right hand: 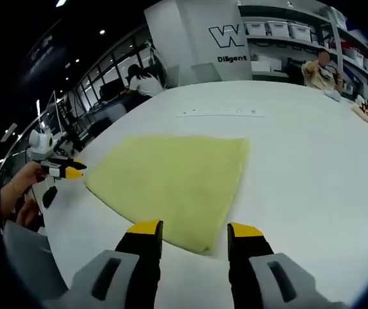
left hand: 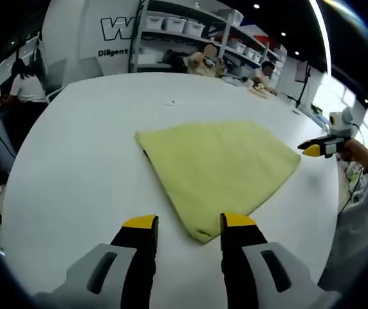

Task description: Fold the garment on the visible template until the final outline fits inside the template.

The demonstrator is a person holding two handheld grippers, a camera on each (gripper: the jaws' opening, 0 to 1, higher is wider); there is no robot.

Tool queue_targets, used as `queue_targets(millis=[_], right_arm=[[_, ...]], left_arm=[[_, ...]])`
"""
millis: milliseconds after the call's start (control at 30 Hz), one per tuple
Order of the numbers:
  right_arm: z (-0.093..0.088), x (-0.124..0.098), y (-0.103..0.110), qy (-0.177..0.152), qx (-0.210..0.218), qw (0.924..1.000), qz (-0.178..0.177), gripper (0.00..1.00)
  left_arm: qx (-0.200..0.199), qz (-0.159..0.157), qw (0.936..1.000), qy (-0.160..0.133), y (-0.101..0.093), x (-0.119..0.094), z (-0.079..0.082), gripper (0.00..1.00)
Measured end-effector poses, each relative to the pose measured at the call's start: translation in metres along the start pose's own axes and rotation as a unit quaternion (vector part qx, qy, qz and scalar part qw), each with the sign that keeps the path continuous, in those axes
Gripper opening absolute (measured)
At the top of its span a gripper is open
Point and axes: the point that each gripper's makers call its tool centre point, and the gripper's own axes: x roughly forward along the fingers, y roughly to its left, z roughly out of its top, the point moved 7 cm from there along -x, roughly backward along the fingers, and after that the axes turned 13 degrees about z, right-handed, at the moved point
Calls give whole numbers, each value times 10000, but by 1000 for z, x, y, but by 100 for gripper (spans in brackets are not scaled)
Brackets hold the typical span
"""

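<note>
A folded yellow garment (left hand: 216,170) lies flat on the white desk (left hand: 81,161), its near corner just beyond the released left tongs (left hand: 189,225), while the right tongs (right hand: 194,230) likewise gape empty at its edge.

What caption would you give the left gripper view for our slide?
Open left tongs poised at the near corner of a folded yellow cloth on a white table, right tongs alongside.
</note>
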Motion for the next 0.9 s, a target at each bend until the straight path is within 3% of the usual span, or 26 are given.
queue_targets(millis=[67,233,633,900], right_arm=[[-5,-1,0,36,-37,10000,-9,31],[-22,-2,-3,560,-526,9970,-132,23],[-27,-2,-15,343,-406,9983,-249,6],[-30,4,-16,363,-406,9983,-194,1]], left_arm=[[-65,-36,10000,-6,0,0,-3,35],[-134,-31,9999,6,1,1,-8,31],[-283,-108,9995,123,-3,4,-24,20],[-392,-197,9990,68,-5,5,-25,15]])
